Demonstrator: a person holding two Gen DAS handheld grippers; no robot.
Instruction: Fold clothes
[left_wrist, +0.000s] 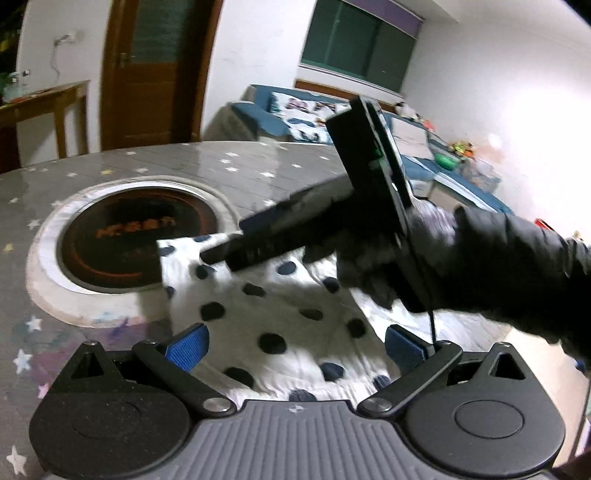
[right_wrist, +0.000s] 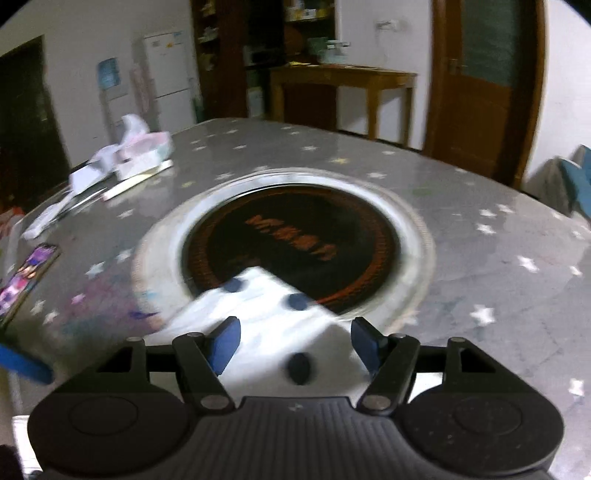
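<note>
I have the white cloth with dark dots (left_wrist: 280, 314) lying on the table (left_wrist: 258, 173), its far corner overlapping the rim of the round inset burner (right_wrist: 295, 236) at the table's middle. My left gripper (left_wrist: 295, 347) has its jaws spread wide over the cloth, holding nothing. My right gripper (right_wrist: 295, 347) is likewise wide open above that far corner, gripping nothing.

Risks as I judge them: the table top looks glossy, so a one-sided pull could slide the whole cloth instead of folding it. A pinch that takes only the top layer would leave the fold crooked. The two tools are close and could knock each other.

Both views are motion-blurred. From the left camera, the gloved hand (left_wrist: 388, 266) and right tool cover the cloth's far edge; the near edge is hidden under the gripper bodies. I cannot tell how many layers lie there.
</note>
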